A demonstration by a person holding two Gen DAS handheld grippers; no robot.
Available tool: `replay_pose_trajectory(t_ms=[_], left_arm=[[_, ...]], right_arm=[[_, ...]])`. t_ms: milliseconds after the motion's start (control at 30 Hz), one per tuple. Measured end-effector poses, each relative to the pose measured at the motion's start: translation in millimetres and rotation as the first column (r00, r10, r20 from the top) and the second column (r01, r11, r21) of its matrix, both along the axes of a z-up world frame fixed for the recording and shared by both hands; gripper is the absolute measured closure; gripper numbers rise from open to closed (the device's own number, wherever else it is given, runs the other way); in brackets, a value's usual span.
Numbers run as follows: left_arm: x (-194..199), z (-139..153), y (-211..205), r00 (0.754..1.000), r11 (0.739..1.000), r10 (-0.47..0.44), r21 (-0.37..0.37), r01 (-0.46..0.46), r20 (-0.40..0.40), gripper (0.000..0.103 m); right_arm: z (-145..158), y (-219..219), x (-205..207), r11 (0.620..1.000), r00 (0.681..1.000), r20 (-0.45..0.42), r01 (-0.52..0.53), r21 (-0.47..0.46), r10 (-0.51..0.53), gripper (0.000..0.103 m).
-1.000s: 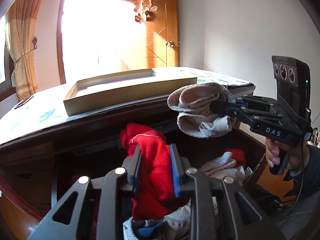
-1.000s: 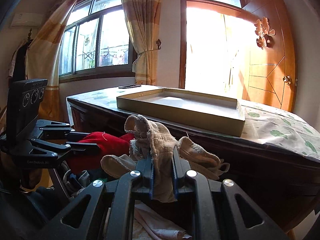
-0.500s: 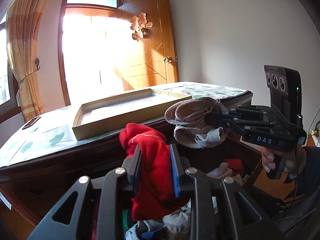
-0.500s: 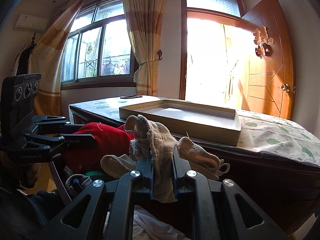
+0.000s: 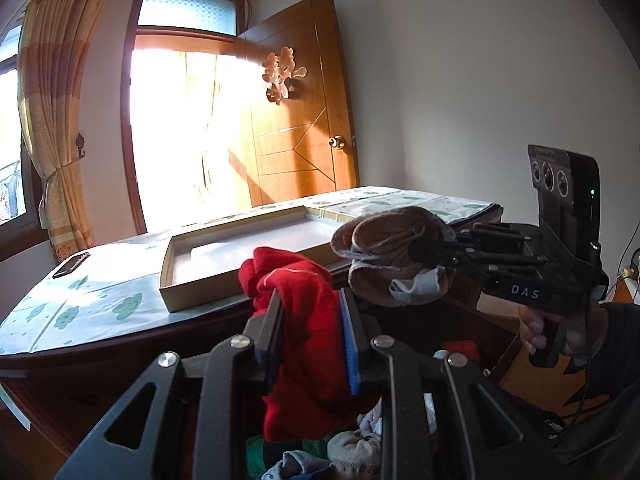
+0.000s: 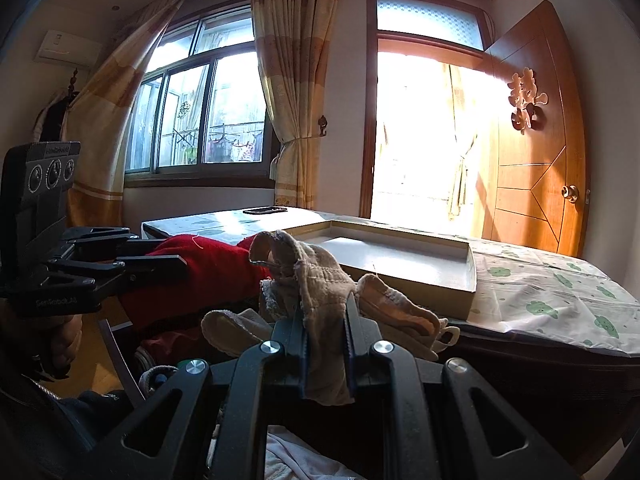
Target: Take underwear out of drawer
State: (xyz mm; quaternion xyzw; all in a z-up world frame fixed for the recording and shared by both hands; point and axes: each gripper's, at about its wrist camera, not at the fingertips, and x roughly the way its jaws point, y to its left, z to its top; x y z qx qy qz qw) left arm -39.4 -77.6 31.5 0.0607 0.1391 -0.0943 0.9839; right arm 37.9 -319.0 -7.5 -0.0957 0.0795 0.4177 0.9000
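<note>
Hanging lengthwise downward, red underwear

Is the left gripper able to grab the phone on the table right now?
Probably not yet. The left gripper is shut on the red garment, so its jaws are full, though nothing lies between it and the phone on the table.

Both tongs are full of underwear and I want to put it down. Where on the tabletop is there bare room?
The shallow cardboard box holds nothing on its floor. The leaf-print cloth lies bare between the box and the phone, and again right of the box toward the door. The open drawer below is crowded with clothes.
</note>
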Motion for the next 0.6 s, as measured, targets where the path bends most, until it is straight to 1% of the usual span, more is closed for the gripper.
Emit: replay_pose_trajectory(t_ms=[267, 600], left_arm=[[-3.0, 16.1, -1.7, 0.999, 1.000, -0.003, 0.008, 0.003, 0.039, 0.080], [3.8, 31.4, -0.2, 0.998, 1.000, -0.007, 0.018, 0.006, 0.064, 0.080]], right_arm=[[14.4, -1.6, 2.2, 1.000, 1.000, 0.020, -0.012, 0.016, 0.012, 0.088], [20.3, 0.9, 4.2, 1.000, 0.999, 0.047, -0.022, 0.011, 0.021, 0.088]])
